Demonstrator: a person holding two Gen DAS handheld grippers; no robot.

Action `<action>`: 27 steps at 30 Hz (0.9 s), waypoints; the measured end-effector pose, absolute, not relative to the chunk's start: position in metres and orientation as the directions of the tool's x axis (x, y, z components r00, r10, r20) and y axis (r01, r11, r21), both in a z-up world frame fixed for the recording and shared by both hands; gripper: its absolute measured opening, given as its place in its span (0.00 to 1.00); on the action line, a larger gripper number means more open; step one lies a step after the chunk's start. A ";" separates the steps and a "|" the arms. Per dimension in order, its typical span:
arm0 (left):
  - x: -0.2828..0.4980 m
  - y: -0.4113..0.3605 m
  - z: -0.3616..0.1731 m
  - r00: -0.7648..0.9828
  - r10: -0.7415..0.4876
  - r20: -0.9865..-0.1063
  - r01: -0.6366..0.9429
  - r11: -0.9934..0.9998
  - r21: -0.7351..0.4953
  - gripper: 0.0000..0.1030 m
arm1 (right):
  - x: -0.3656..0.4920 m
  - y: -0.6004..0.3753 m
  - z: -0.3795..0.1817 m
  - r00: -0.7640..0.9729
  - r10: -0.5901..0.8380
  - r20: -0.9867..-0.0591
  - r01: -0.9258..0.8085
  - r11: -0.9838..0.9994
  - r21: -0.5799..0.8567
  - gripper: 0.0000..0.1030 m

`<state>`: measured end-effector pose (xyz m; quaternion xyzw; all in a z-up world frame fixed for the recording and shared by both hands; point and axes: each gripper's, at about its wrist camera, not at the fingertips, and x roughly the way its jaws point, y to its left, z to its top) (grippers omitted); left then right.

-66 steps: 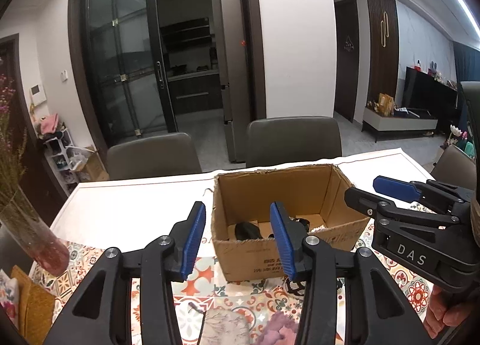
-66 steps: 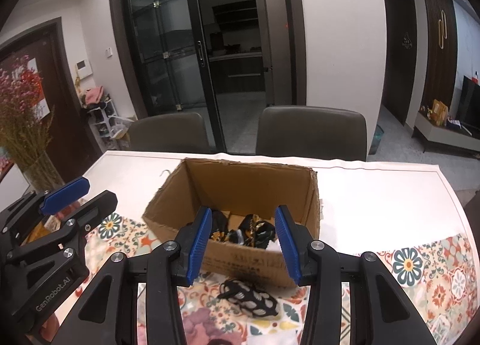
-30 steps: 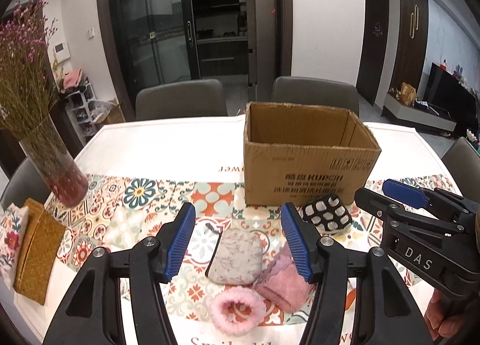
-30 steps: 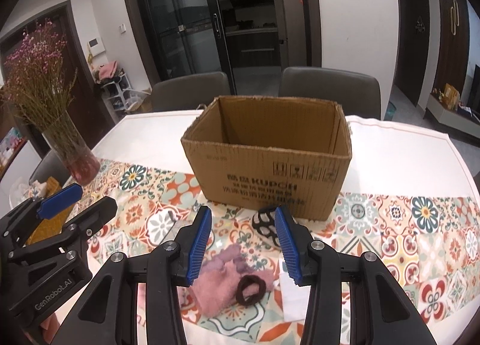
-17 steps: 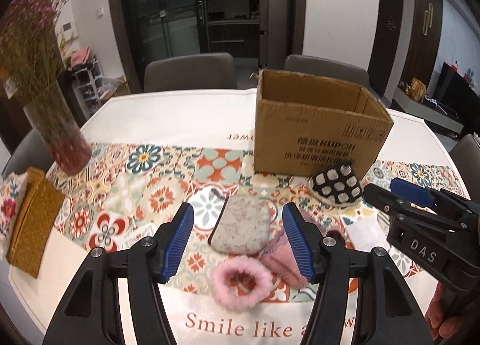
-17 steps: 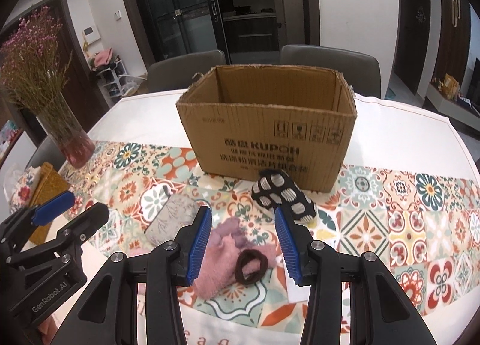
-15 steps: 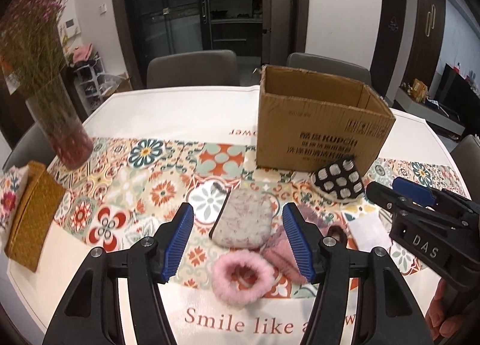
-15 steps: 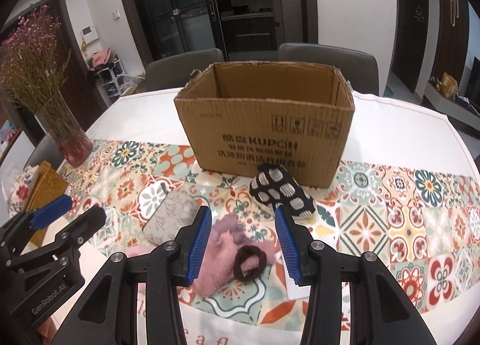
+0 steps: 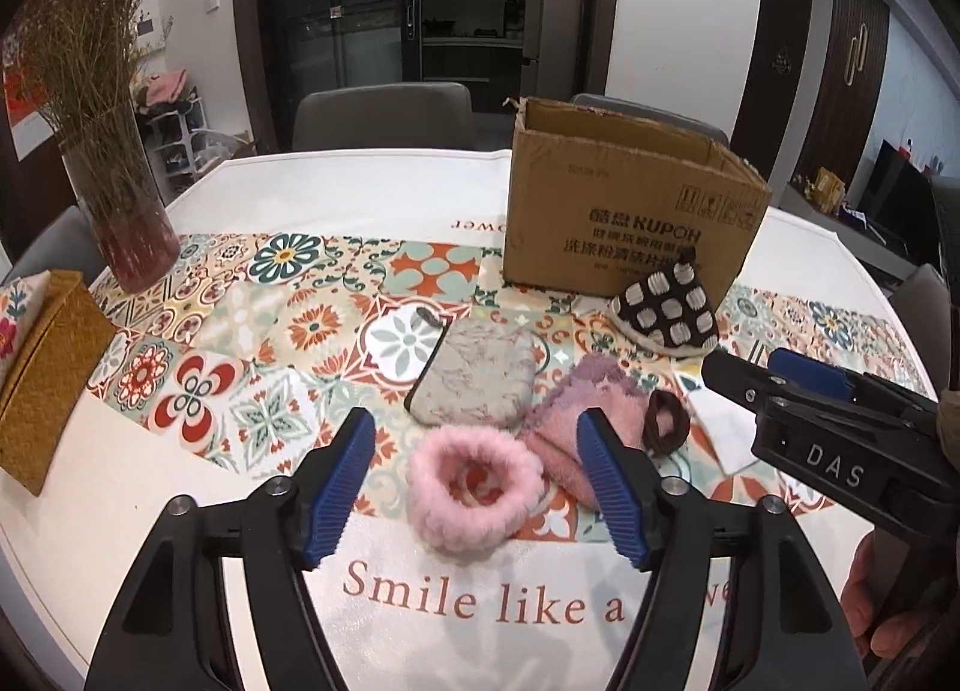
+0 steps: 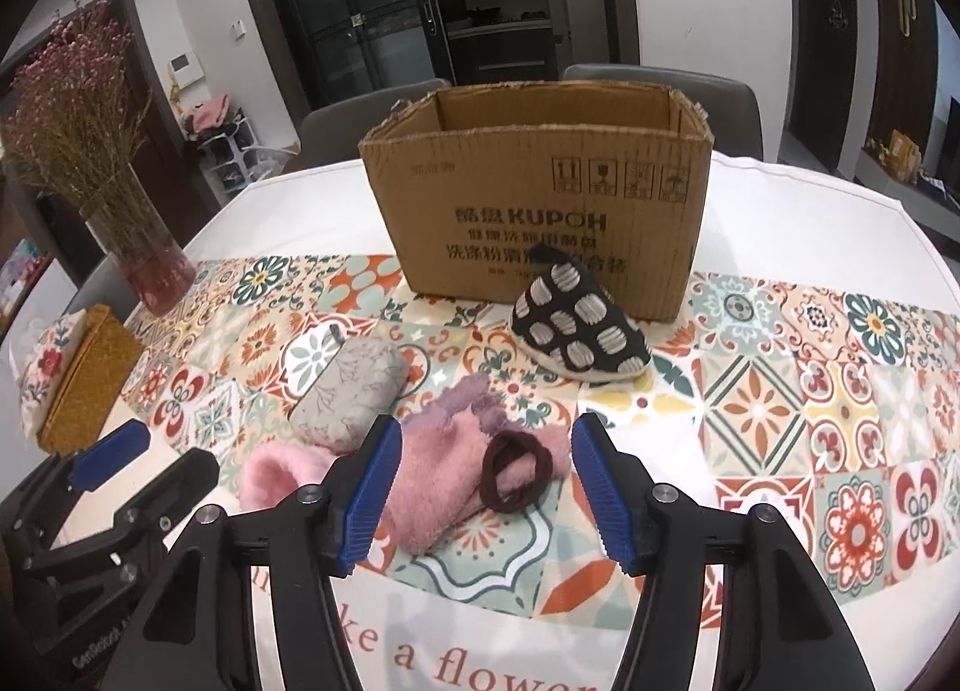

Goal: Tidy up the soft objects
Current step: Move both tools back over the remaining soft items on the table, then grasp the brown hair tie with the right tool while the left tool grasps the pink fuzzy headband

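Left gripper (image 9: 477,481) above pink scrunchie (image 9: 474,487)

Your box (image 10: 534,211) sits behind the slipper (image 10: 579,331); pouch (image 10: 348,391) left, scrunchie (image 9: 474,487) nearest, vase (image 9: 129,229) far left.

White table (image 9: 372,193) with patterned tile-print runner (image 10: 780,391), lettering along near edge. Grey chairs (image 9: 384,114) behind the table. Dark glass sliding doors (image 10: 384,0) at back, shelving dim behind them. White wall (image 9: 678,0) to the right, dark wooden door (image 9: 774,60) beyond. Vase of dried pink flowers (image 9: 114,175) at left. Woven yellow box (image 9: 42,373) by left edge. Light is artificial, indoor.
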<state>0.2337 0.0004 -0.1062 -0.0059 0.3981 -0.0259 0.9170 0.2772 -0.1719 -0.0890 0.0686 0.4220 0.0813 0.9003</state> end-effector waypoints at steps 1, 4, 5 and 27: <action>0.232 0.000 -0.109 0.682 -0.055 -0.730 0.045 0.998 -0.033 0.70 | 0.277 -0.172 -0.092 0.628 0.205 -0.751 -0.090 0.977 0.191 0.58; 0.228 0.000 -0.117 0.676 -0.058 -0.735 0.049 0.998 -0.034 0.74 | 0.275 -0.170 -0.100 0.619 0.206 -0.758 -0.092 0.977 0.191 0.58; 0.226 0.000 -0.120 0.675 -0.061 -0.735 0.050 0.998 -0.037 0.74 | 0.274 -0.169 -0.103 0.616 0.207 -0.760 -0.095 0.977 0.190 0.58; 0.233 -0.010 -0.177 0.647 -0.037 -0.762 0.052 0.999 -0.005 0.83 | 0.286 -0.163 -0.157 0.620 0.147 -0.770 -0.131 0.988 0.083 0.58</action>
